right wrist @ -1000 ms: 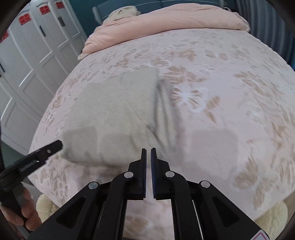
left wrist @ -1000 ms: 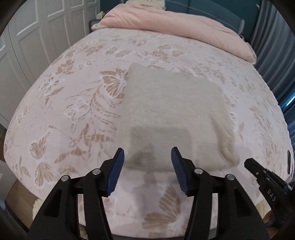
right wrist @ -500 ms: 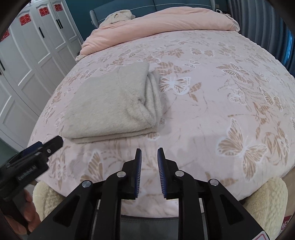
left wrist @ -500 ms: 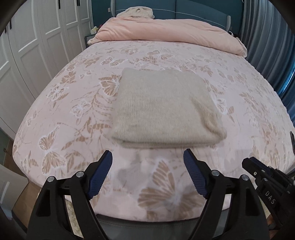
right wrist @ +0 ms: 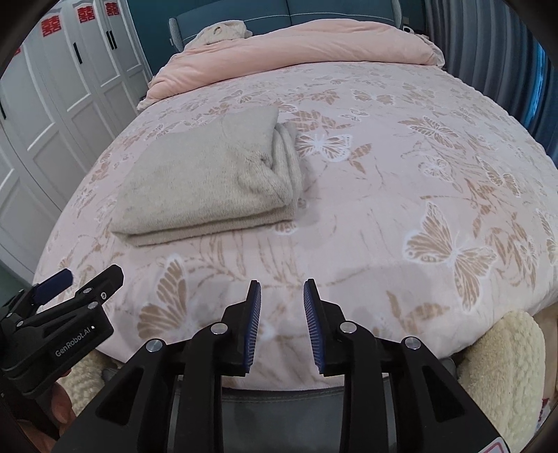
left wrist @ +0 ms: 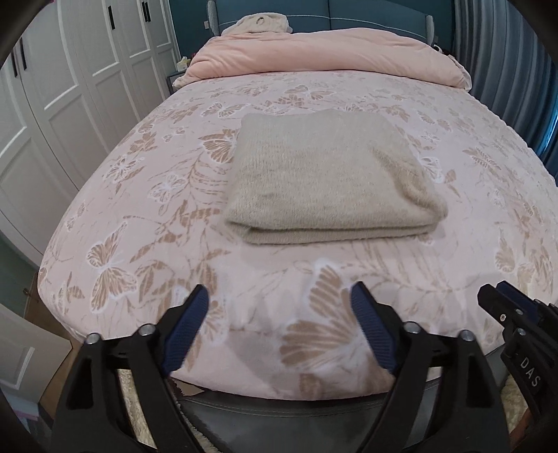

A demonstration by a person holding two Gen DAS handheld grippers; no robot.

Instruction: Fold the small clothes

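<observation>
A beige knitted garment (left wrist: 331,177) lies folded into a flat rectangle on the pink butterfly-print bed (left wrist: 146,216); it also shows in the right wrist view (right wrist: 209,181), left of centre. My left gripper (left wrist: 279,313) is wide open and empty, held over the bed's near edge, well short of the garment. My right gripper (right wrist: 281,306) is open and empty, also at the near edge, to the right of the garment. Each gripper shows at the edge of the other's view.
A rolled pink duvet (left wrist: 327,52) lies across the head of the bed, with a cream item (left wrist: 261,22) on top. White wardrobe doors (left wrist: 69,87) stand on the left, blue curtains (left wrist: 505,62) on the right. A cream fleece rug (right wrist: 502,376) lies below the bed's edge.
Both grippers have pulled back from the folded garment to the bed's near edge. The left opened wider. The right went from shut to open.
</observation>
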